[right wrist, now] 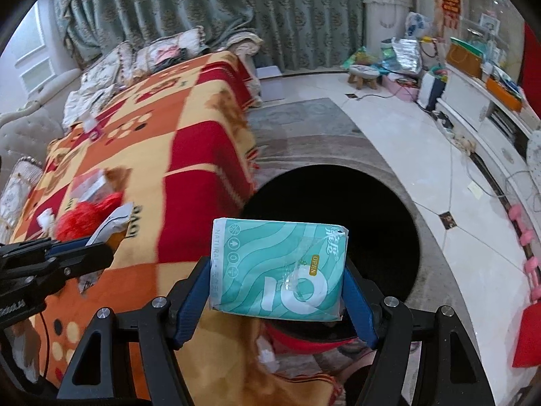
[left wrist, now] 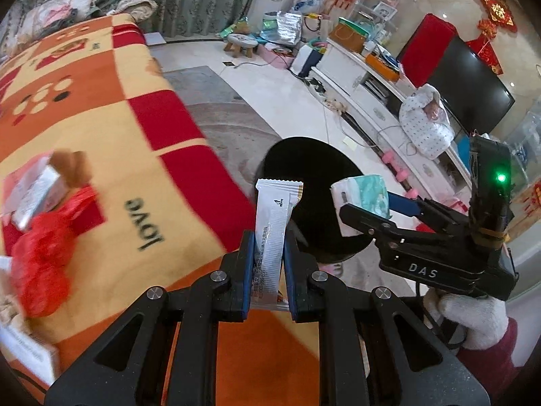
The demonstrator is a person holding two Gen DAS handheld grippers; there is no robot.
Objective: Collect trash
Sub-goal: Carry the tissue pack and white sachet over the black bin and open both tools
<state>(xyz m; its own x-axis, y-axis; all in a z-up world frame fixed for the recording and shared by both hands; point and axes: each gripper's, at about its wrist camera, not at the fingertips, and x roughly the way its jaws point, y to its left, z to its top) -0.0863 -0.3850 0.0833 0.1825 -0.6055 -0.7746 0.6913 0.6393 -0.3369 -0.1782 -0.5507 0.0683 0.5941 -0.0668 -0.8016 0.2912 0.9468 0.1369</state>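
Observation:
My left gripper (left wrist: pixel 268 257) is shut on a white stick sachet (left wrist: pixel 274 216), held upright near the edge of the blanket-covered table. My right gripper (right wrist: pixel 275 287) is shut on a teal tissue pack (right wrist: pixel 277 270), held over the black round bin (right wrist: pixel 338 223) on the floor. In the left wrist view the right gripper (left wrist: pixel 363 208) with the tissue pack (left wrist: pixel 363 196) is over the bin (left wrist: pixel 311 182). In the right wrist view the left gripper (right wrist: pixel 98 243) shows at the left with the sachet (right wrist: pixel 111 220). A red plastic bag (left wrist: pixel 44 257) and small boxes (left wrist: pixel 33 189) lie on the blanket.
The checked orange, red and yellow blanket (left wrist: pixel 101 128) covers the table at the left. A white TV cabinet (left wrist: pixel 372 88) with a black TV (left wrist: pixel 473 91) stands at the right. Pink dumbbells (right wrist: pixel 527 247), a small stool (left wrist: pixel 241 44) and bags sit on the floor.

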